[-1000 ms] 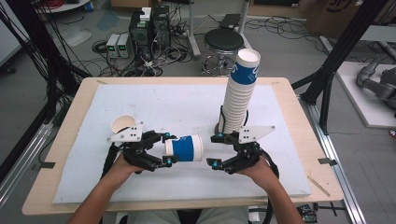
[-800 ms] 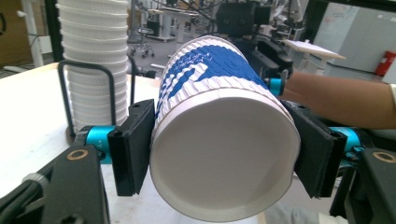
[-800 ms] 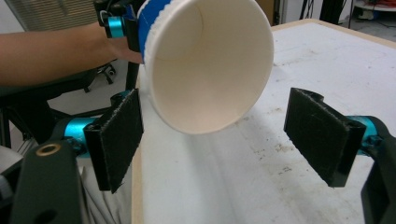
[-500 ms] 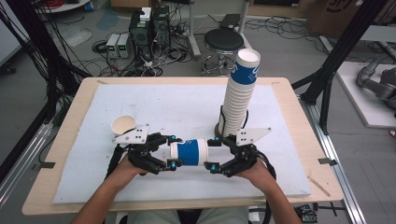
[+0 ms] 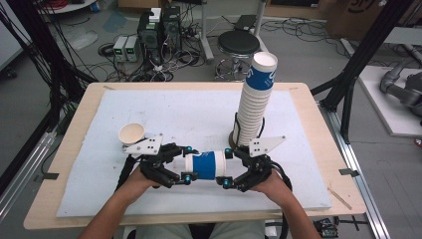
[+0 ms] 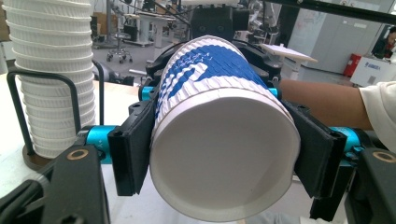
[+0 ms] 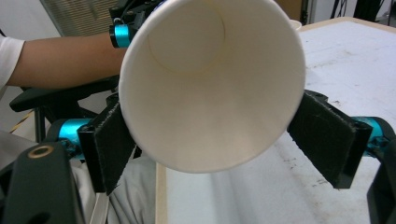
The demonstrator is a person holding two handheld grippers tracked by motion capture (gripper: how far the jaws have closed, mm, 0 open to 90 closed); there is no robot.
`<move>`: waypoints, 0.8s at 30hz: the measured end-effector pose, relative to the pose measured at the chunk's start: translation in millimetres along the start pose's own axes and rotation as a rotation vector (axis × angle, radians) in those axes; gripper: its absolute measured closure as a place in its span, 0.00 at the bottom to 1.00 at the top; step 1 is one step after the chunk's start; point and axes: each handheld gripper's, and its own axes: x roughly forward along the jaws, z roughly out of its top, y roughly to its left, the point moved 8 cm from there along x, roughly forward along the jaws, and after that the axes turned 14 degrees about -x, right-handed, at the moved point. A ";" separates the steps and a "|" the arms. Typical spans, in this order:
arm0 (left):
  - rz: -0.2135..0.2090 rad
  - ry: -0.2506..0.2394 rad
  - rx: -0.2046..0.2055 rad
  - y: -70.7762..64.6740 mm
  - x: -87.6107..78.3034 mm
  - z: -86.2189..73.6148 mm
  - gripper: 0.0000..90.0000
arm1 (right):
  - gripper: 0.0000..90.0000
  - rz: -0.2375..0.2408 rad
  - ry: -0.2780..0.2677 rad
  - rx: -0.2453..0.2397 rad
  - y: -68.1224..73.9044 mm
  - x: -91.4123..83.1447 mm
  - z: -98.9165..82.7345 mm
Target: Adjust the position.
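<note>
A blue-and-white paper cup (image 5: 204, 165) lies level above the white mat, held between the two grippers. My left gripper (image 5: 187, 163) is shut on its base end. In the left gripper view both pads (image 6: 133, 149) press on the cup's (image 6: 219, 74) sides, and its white bottom faces the camera. My right gripper (image 5: 227, 168) stands around the rim end. Its jaws have just been opening. In the right gripper view the cup's mouth (image 7: 210, 93) faces the camera between the jaws of the right gripper (image 7: 219, 140), and the right pad (image 7: 327, 140) stands off the wall.
A tall stack of paper cups (image 5: 256, 107) stands in a black wire holder just behind the right gripper, also at the left of the left gripper view (image 6: 46, 70). A single white cup (image 5: 131, 133) stands upright behind the left gripper. The white mat (image 5: 189, 109) covers the wooden table.
The left gripper and the cup have shifted slightly right and toward the table's front edge. The right gripper's jaws have spread wider around the rim end.
</note>
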 end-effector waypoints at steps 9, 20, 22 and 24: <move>0.003 0.002 0.017 1.2 -0.7 -2.9 0.35 | 0.29 0.006 0.000 -0.031 0.7 -3.1 0.7; 0.075 0.041 -0.009 5.6 0.7 -7.4 0.20 | 0.35 0.010 0.041 -0.072 1.1 -5.3 2.1; 0.085 0.044 -0.020 6.1 -1.2 -6.7 0.16 | 0.35 0.014 0.053 -0.077 1.3 -5.6 4.0; 0.099 0.045 -0.018 6.3 -5.3 -5.2 0.16 | 0.35 0.012 0.064 -0.082 0.3 -7.2 5.8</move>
